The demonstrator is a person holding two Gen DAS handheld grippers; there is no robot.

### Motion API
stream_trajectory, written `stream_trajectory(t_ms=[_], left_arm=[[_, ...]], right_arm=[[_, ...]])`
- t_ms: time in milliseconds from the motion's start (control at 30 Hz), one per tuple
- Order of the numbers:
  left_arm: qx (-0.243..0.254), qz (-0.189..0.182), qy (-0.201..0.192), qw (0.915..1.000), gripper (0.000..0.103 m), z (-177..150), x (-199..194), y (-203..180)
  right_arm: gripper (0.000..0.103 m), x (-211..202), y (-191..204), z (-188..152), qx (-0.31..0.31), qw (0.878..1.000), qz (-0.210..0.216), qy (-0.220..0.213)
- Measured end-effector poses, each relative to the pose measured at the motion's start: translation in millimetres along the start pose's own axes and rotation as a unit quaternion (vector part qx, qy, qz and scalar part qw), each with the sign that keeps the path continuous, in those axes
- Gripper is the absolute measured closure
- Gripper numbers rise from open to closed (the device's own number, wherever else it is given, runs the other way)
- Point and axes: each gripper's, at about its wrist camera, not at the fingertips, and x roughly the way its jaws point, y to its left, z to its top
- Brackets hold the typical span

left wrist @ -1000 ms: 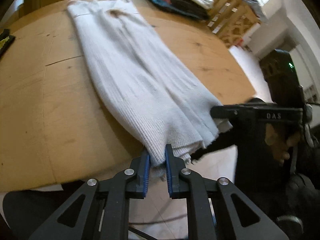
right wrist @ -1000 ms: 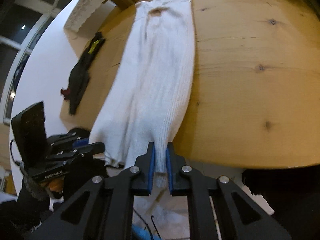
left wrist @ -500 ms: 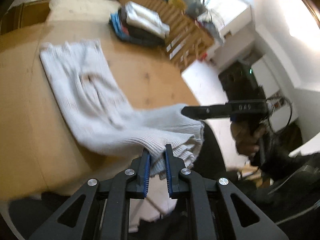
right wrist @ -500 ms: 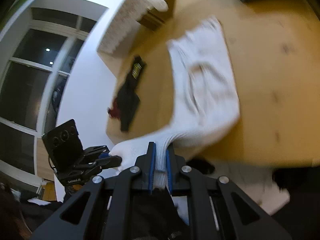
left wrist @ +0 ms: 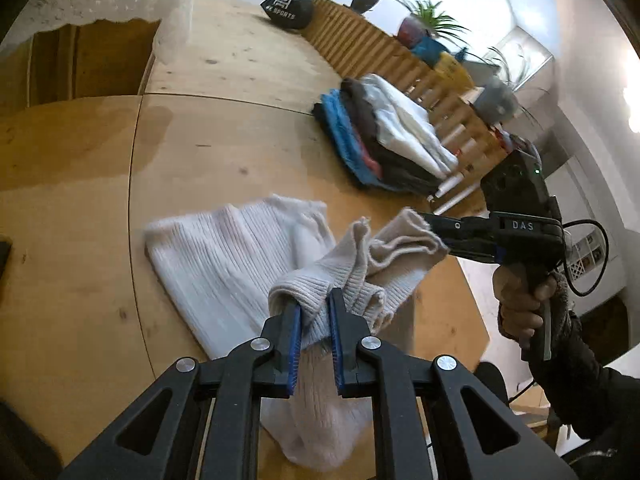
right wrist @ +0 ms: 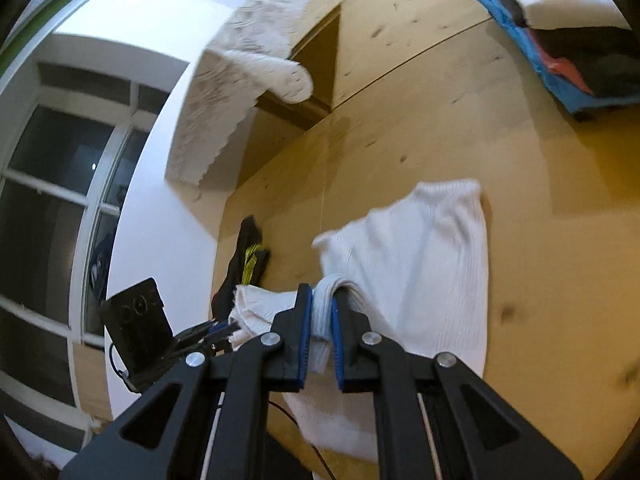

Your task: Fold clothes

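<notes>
Each claw is clenched on one corner of the white knit garment (left wrist: 240, 264): the left claw (left wrist: 314, 312) and the right claw (right wrist: 320, 312) hold its near end raised above the worktop (left wrist: 80, 200), apparently to carry that end over the far half, which lies flat on the wood. Both point forward, side by side, the hand (left wrist: 520, 300) upright on the right handle.

A lived-in room of a home. A large wooden table (left wrist: 224, 152) carries a stack of folded clothes (left wrist: 384, 140), and a dark sports bag (left wrist: 290, 6) sits at its far end. Potted plants (left wrist: 428, 24) stand along a slatted wooden divider (left wrist: 372, 52). A lace cloth (right wrist: 240, 76) drapes over a wooden cabinet, beside a tall paned window (right wrist: 52, 208), dark outside.
</notes>
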Motion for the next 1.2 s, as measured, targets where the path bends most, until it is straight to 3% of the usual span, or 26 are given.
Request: stream_trajectory(t_ms=[200,333,433,467,500,533,600,700,733,767,800,967,1033,1067,1100,1200], left_arm=[[-0.021,0.010,0.031,0.9992,0.092,27,52,48],[-0.049,0.016,0.059,0.9969,0.088,32,79,76],[-0.085,0.013,0.070,0.9938,0.085,35,84,89],[-0.093,0.013,0.069,0.9932,0.084,37,80,91],[-0.092,0.021,0.062,0.9936,0.078,39,74,90],[-0.085,0.034,0.052,0.9945,0.067,42,65,88],[-0.071,0.058,0.031,0.9953,0.057,47,49,84],[-0.058,0.076,-0.002,0.9954,0.057,48,19,78],[-0.049,0.074,-0.010,0.9960,0.057,45,10,72],[-0.040,0.067,-0.012,0.9969,0.057,41,5,66],[-0.029,0.056,-0.007,0.9980,0.057,35,6,58],[0.006,0.027,0.057,0.9980,0.057,10,59,30],[0.002,0.063,0.072,0.9955,0.057,4,83,41],[0.002,0.097,0.080,0.9920,0.060,1,95,49],[-0.012,0.107,0.082,0.9908,0.053,-2,100,59],[-0.056,0.106,0.061,0.9909,0.053,-3,88,78]], right_arm=[[0.096,54,-37,65,0.034,0.999,-0.027,0.014],[0.093,82,-61,77,0.054,0.996,-0.071,0.030],[0.090,80,-72,84,0.088,0.993,-0.057,0.048],[0.083,74,-71,85,0.089,0.994,-0.055,0.042],[0.073,63,-67,87,0.083,0.995,-0.058,0.026],[0.069,51,-62,88,0.073,0.996,-0.060,0.008],[0.067,26,-52,89,0.054,0.997,-0.058,-0.020],[0.068,1,-19,74,-0.031,0.997,-0.059,-0.041],[0.072,1,-7,66,-0.069,0.995,-0.067,-0.037],[0.085,8,3,58,-0.101,0.992,-0.079,-0.023],[0.089,17,11,49,-0.130,0.988,-0.088,-0.002],[0.089,66,15,24,-0.170,0.976,-0.122,0.056],[0.089,84,0,18,-0.181,0.963,-0.185,0.070],[0.092,87,-5,17,-0.184,0.959,-0.204,0.075],[0.092,84,-6,17,-0.186,0.957,-0.208,0.078],[0.089,70,-10,17,-0.189,0.954,-0.222,0.077]])
